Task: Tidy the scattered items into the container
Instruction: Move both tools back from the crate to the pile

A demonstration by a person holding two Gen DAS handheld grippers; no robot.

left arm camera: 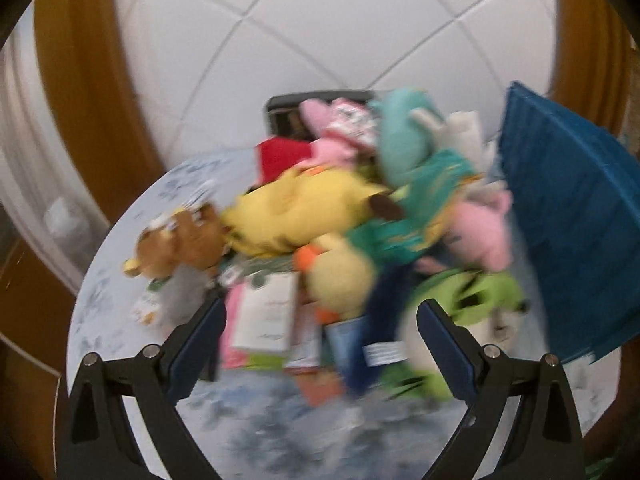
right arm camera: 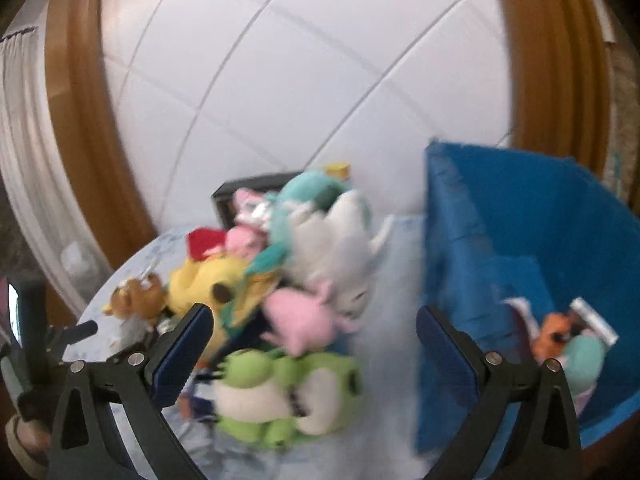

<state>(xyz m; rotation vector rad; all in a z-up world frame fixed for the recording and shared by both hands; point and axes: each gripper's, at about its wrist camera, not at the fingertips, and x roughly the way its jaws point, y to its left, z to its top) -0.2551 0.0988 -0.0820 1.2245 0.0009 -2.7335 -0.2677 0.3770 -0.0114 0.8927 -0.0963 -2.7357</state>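
I held both the left gripper [left arm camera: 322, 322] and right gripper [right arm camera: 314, 330] spread and empty. The plush pile, green frog toy [right arm camera: 280, 396] lowest at centre frame, awaited pickup; the blue bin [right arm camera: 532, 240] stood right. Next: grasp the frog.

White tiled floor [right arm camera: 304, 80], brown wooden trim [right arm camera: 76, 120], perhaps a curtain [right arm camera: 20, 152].

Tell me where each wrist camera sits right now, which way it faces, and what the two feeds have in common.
Left wrist: above the table's near edge, looking across the toy pile; the open left gripper frames the yellow plush.
Right wrist: further right, facing the green frog plush and into the blue bin; the open right gripper shows.
Shared: frog, yellow plush, bin, tiled floor beyond; both blurred.
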